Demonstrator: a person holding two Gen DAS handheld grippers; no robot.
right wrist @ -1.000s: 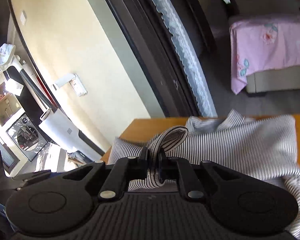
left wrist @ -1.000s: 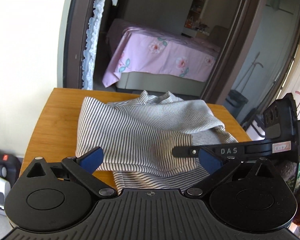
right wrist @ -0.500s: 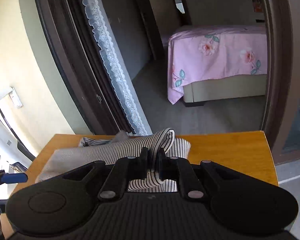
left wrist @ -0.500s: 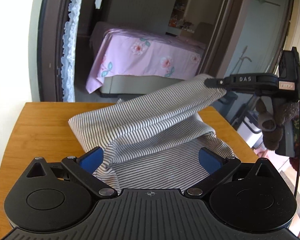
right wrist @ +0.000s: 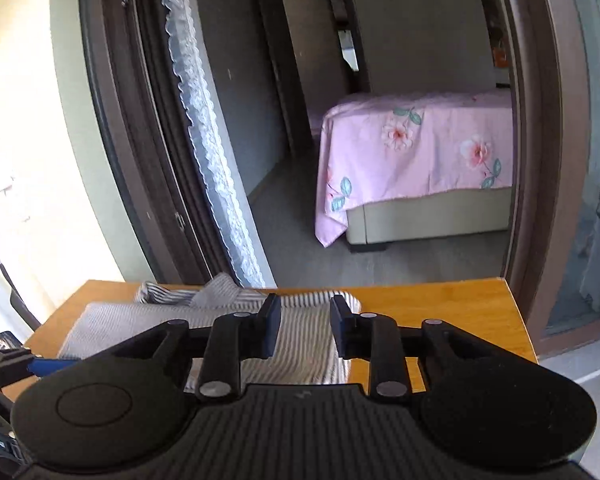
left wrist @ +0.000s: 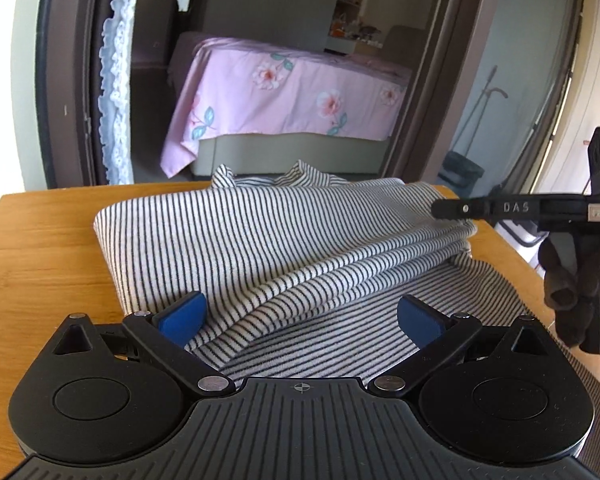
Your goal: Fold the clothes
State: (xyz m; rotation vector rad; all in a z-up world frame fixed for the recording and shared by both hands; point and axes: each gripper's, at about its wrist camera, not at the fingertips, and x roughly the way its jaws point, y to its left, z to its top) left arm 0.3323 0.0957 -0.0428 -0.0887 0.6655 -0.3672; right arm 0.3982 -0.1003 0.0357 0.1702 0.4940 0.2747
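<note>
A black-and-white striped garment (left wrist: 260, 240) lies folded in layers on the wooden table (left wrist: 40, 240). My left gripper (left wrist: 300, 316) is open wide, its blue pads (left wrist: 182, 314) low over the garment's near edge with cloth beneath them. My right gripper (left wrist: 444, 210) reaches in from the right over the top fold's right end. In the right wrist view the right gripper (right wrist: 305, 328) has its jaws opening; the striped garment (right wrist: 300, 344) lies under the gap and the pads do not press on it.
The table (right wrist: 440, 300) ends just beyond the garment at an open doorway. Past it stands a bed with a pink floral cover (left wrist: 284, 96). A lace curtain (left wrist: 116, 100) hangs at the left. A gloved hand (left wrist: 568, 276) holds the right gripper.
The right gripper lifted a fold of the garment, carried it across, lowered it onto the pile and let go. The left gripper moved in lower over the near edge.
</note>
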